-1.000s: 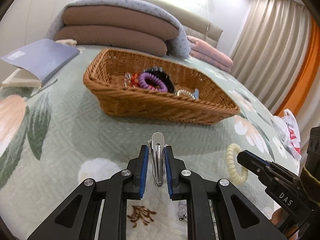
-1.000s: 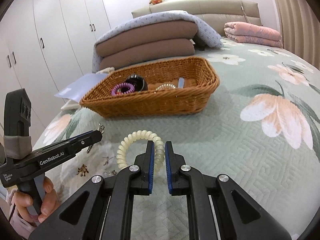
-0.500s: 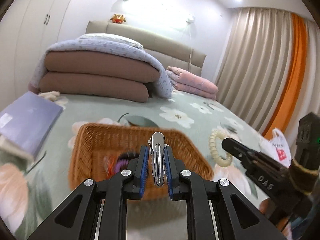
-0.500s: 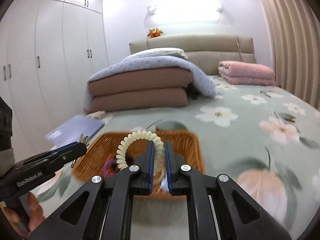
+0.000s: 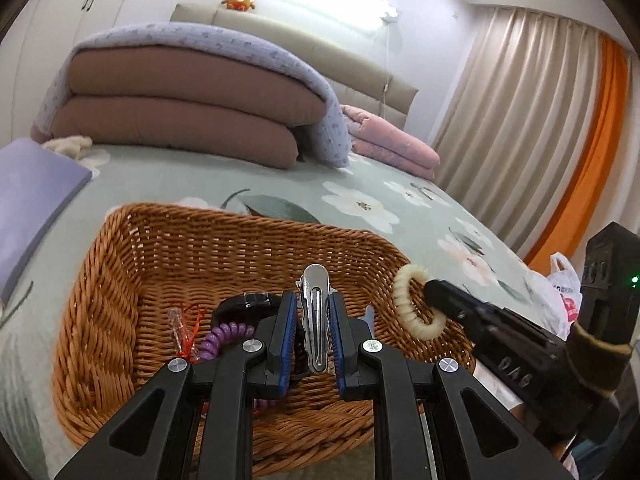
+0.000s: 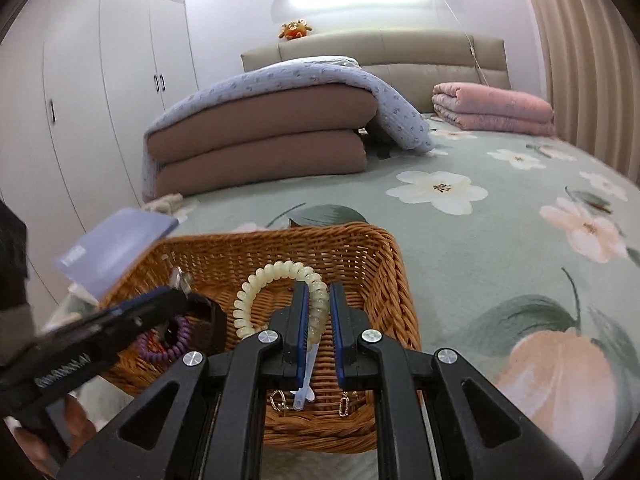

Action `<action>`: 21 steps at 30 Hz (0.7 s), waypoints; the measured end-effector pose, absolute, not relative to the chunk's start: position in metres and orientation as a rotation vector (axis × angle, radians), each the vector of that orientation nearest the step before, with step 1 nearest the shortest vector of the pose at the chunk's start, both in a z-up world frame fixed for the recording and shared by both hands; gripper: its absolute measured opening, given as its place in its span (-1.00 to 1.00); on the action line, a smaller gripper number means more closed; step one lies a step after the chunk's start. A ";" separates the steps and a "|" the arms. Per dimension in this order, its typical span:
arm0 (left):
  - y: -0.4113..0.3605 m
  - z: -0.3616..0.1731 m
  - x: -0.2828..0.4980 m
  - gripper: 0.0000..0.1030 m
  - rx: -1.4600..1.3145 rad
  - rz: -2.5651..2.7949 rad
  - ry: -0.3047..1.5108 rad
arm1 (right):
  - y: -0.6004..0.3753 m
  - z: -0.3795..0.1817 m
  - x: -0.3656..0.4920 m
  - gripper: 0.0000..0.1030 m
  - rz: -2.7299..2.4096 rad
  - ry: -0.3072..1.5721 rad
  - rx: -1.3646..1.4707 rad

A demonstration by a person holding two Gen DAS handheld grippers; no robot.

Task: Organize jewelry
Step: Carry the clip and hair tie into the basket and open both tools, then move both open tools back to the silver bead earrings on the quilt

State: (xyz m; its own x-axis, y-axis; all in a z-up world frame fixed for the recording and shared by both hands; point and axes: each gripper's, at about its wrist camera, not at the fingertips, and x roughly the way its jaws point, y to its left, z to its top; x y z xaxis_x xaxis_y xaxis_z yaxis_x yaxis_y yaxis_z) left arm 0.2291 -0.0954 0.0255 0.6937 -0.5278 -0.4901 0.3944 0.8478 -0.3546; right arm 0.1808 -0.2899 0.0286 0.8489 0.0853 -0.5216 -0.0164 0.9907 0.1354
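My left gripper [image 5: 314, 312] is shut on a silver metal hair clip [image 5: 315, 312] that stands upright between its blue pads, above the wicker basket [image 5: 120, 288]. My right gripper [image 6: 319, 312] is shut on a cream spiral hair tie [image 6: 276, 280], also over the basket [image 6: 384, 280]. In the left wrist view the right gripper [image 5: 430, 294] holds that tie [image 5: 414, 312] over the basket's right rim. Inside lie a purple spiral tie [image 5: 224, 338], a black band [image 5: 248, 300], a red-stringed trinket [image 5: 184, 328], small gold earrings [image 6: 280, 402] and a pale blue piece [image 6: 306, 376].
The basket sits on a green floral bedspread [image 6: 500, 248]. A lilac book [image 5: 28, 200] lies to its left. Folded brown quilts under a lilac blanket [image 5: 180, 92] and a pink quilt [image 6: 492, 108] lie behind. A plastic bag [image 5: 564, 292] is at the right, near the curtains.
Both grippers have risen off the bedspread and moved forward until they hang over the basket. The clip and the cream tie stay gripped throughout.
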 end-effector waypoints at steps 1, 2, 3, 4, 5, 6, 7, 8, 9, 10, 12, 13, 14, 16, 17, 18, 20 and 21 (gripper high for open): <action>-0.096 0.025 0.228 -0.68 -0.225 -0.519 0.616 | -0.288 0.027 0.181 -0.76 0.049 0.557 0.121; -0.098 0.024 0.226 -0.68 -0.218 -0.518 0.620 | -0.288 0.027 0.180 -0.76 0.049 0.558 0.119; -0.098 0.023 0.226 -0.68 -0.214 -0.517 0.624 | -0.287 0.026 0.180 -0.76 0.050 0.561 0.120; -0.099 0.022 0.226 -0.68 -0.212 -0.517 0.627 | -0.288 0.025 0.181 -0.76 0.054 0.566 0.126; -0.098 0.022 0.226 -0.68 -0.211 -0.517 0.628 | -0.289 0.025 0.182 -0.75 0.057 0.570 0.132; -0.098 0.023 0.226 -0.68 -0.211 -0.516 0.626 | -0.289 0.024 0.183 -0.75 0.060 0.575 0.138; -0.098 0.023 0.226 -0.68 -0.211 -0.516 0.624 | -0.290 0.023 0.184 -0.75 0.064 0.582 0.145; -0.098 0.023 0.227 -0.68 -0.212 -0.518 0.623 | -0.291 0.021 0.185 -0.75 0.069 0.590 0.151; -0.098 0.023 0.227 -0.67 -0.212 -0.518 0.626 | -0.291 0.021 0.186 -0.75 0.073 0.597 0.155; -0.098 0.022 0.227 -0.67 -0.217 -0.517 0.631 | -0.291 0.019 0.187 -0.75 0.083 0.605 0.162; -0.098 0.020 0.230 -0.48 -0.237 -0.534 0.653 | -0.291 0.019 0.187 -0.75 0.091 0.611 0.164; -0.097 0.019 0.230 -0.42 -0.245 -0.535 0.655 | -0.291 0.019 0.186 -0.75 0.092 0.607 0.159; -0.095 0.021 0.228 -0.33 -0.246 -0.525 0.642 | -0.290 0.020 0.185 -0.75 0.089 0.600 0.153; -0.093 0.023 0.226 -0.17 -0.250 -0.524 0.625 | -0.289 0.022 0.182 -0.74 0.087 0.586 0.146; -0.091 0.024 0.224 -0.15 -0.256 -0.524 0.615 | -0.289 0.023 0.180 -0.74 0.088 0.580 0.144; -0.090 0.025 0.223 -0.15 -0.255 -0.520 0.606 | -0.289 0.023 0.179 -0.74 0.089 0.577 0.142; -0.092 0.026 0.222 -0.15 -0.243 -0.510 0.600 | -0.289 0.024 0.177 -0.74 0.084 0.569 0.140; -0.092 0.026 0.221 -0.15 -0.237 -0.501 0.596 | -0.289 0.025 0.176 -0.74 0.084 0.566 0.141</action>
State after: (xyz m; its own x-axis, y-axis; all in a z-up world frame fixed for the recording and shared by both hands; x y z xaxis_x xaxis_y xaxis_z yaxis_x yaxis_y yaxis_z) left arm 0.2208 -0.0921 0.0261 0.7133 -0.5139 -0.4766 0.3805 0.8550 -0.3524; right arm 0.1763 -0.2892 0.0248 0.8412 0.1181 -0.5277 -0.0406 0.9869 0.1562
